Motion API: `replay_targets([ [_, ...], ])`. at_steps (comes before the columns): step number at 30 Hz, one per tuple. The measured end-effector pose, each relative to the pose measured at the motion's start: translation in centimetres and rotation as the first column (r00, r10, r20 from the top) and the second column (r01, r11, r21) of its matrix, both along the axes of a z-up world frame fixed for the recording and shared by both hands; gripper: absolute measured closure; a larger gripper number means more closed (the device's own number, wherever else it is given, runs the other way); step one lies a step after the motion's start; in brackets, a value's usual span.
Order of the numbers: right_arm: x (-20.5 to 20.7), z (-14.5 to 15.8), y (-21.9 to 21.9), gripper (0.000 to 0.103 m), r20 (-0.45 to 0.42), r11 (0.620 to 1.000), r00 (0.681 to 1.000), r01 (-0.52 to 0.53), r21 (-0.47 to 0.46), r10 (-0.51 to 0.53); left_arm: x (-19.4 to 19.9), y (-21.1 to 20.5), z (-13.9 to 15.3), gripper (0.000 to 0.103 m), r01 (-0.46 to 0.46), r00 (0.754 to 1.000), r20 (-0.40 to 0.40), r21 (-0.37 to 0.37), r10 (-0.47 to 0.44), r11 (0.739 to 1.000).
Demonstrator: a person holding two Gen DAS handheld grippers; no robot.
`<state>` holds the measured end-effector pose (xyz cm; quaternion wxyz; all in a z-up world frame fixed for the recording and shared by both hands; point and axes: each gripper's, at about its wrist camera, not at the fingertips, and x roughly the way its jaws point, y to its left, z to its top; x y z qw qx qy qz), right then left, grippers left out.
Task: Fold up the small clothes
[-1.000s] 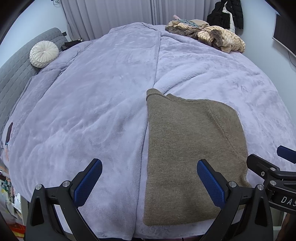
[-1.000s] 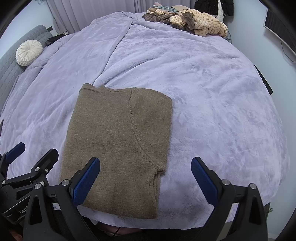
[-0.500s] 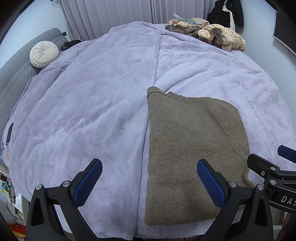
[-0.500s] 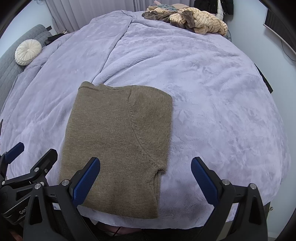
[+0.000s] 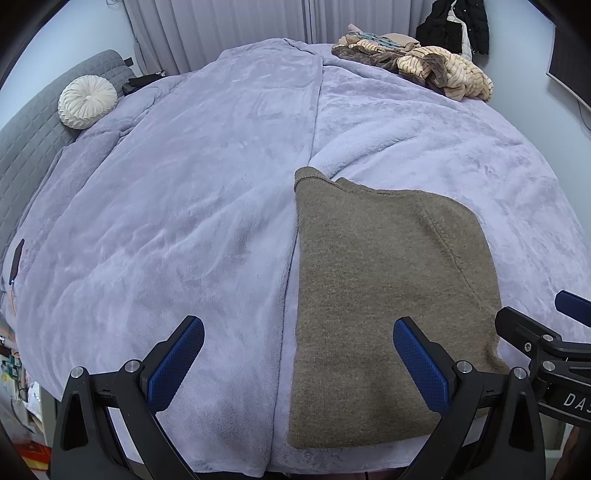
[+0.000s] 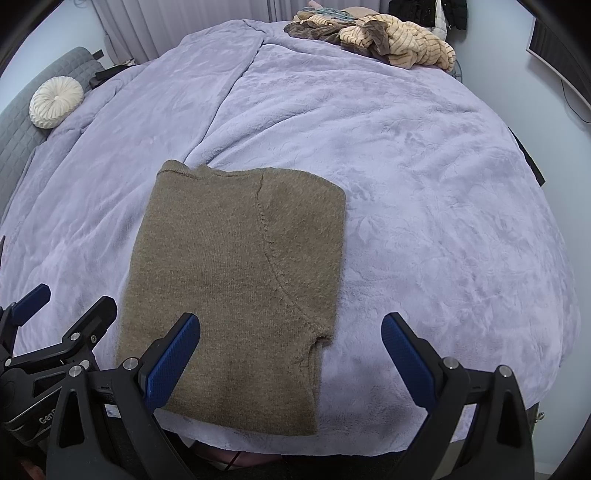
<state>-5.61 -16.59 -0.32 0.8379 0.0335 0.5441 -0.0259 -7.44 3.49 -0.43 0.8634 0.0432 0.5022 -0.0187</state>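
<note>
Folded brown sweater (image 6: 236, 291) lies flat near the bed's (image 6: 424, 192) front edge; left tool (image 5: 295, 363) and right tool (image 6: 290, 360) both wide open, holding nothing

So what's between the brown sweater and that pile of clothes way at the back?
Only bare lilac blanket between brown sweater and clothes pile, seen in both views.

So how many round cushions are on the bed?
1: a white round cushion at the bed's far left corner, against the grey headboard. The far clothes pile could hide others.
</note>
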Motion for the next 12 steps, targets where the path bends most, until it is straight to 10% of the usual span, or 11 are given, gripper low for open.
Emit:
replay_targets([
  [12, 0.03, -0.63, 0.0, 0.004, -0.008, 1.0, 1.0, 0.006, -0.004, -0.006, 0.08, -0.33, 0.21, 0.0, 0.026, 0.999, 0.024, 0.011, -0.027, 1.0],
])
